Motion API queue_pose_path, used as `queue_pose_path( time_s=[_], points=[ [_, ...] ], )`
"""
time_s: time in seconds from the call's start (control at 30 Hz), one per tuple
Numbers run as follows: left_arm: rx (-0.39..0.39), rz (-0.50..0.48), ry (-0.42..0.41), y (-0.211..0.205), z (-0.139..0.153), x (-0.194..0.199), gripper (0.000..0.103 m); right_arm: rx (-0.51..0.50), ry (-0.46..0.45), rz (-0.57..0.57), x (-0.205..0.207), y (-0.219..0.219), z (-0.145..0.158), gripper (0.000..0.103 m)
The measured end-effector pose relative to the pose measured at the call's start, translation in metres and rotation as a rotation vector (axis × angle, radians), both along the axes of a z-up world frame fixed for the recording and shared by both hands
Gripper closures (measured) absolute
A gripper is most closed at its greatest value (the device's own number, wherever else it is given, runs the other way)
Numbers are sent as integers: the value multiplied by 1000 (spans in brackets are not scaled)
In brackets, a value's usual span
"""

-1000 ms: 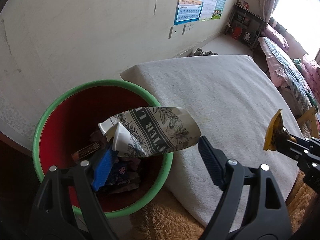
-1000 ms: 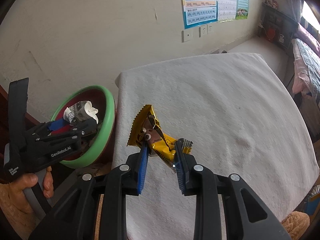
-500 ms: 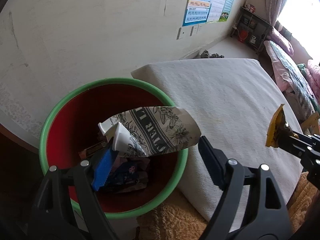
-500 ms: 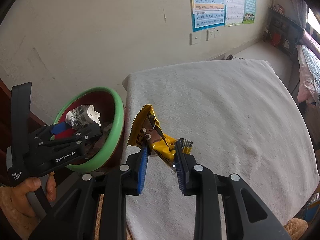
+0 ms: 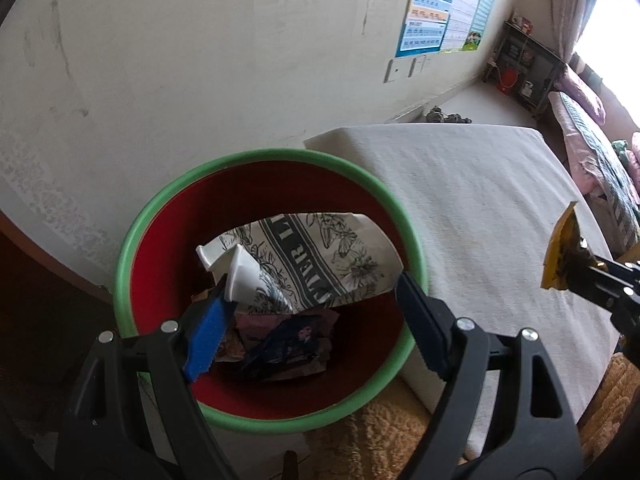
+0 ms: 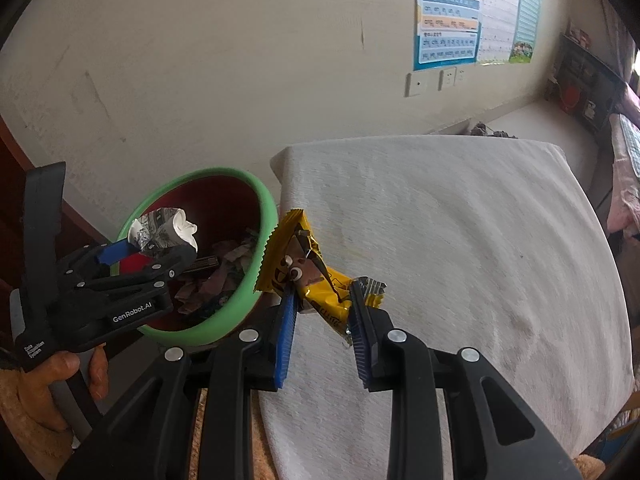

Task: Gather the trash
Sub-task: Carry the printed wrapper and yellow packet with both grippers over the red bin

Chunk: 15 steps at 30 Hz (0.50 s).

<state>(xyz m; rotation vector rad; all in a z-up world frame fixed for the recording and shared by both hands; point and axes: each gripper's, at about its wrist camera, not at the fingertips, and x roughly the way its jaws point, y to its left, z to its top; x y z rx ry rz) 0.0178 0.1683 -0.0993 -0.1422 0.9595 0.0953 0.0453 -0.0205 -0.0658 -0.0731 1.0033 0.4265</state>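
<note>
**Both tongs loaded, bin beside the table**

Wall [image 6: 240, 60]: off-white, scuffed; posters [image 6: 448, 12] and sockets [image 6: 418, 84] on it to my upper right.

Table [image 6: 460, 240]: covered in a white cloth, butts against the wall. Its near-left corner sits just beside the bin.

Bin [image 5: 132, 240]: red inside, green rim, standing between wall and table. In the left wrist view I look straight down into it; dark wrappers [image 5: 288, 344] lie on the bottom.

Left gripper [image 5: 312, 320]: hangs over the bin mouth, fingers spread wide. A crumpled printed paper [image 5: 320, 256] spans the gap. Its white rolled end rests against the blue left pad [image 5: 206, 332]; its other corner reaches the right finger. Whether it is truly pinched I cannot tell. In the right wrist view a hand [image 6: 60, 372] holds this gripper.

Right gripper [image 6: 324, 312]: narrow, clamped on a yellow wrapper [image 6: 316, 280]. The wrapper stands above the cloth at the table's left edge, its serrated end next to the bin rim, outside the bin.
</note>
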Motion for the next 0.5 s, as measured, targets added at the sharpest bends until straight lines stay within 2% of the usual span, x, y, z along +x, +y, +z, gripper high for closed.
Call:
queue_pose_path(
  time_s=[0.5],
  points=[
    [-9, 55, 14, 23, -9, -6, 25, -16, -27, 71, 10, 40, 6, 77]
  ],
)
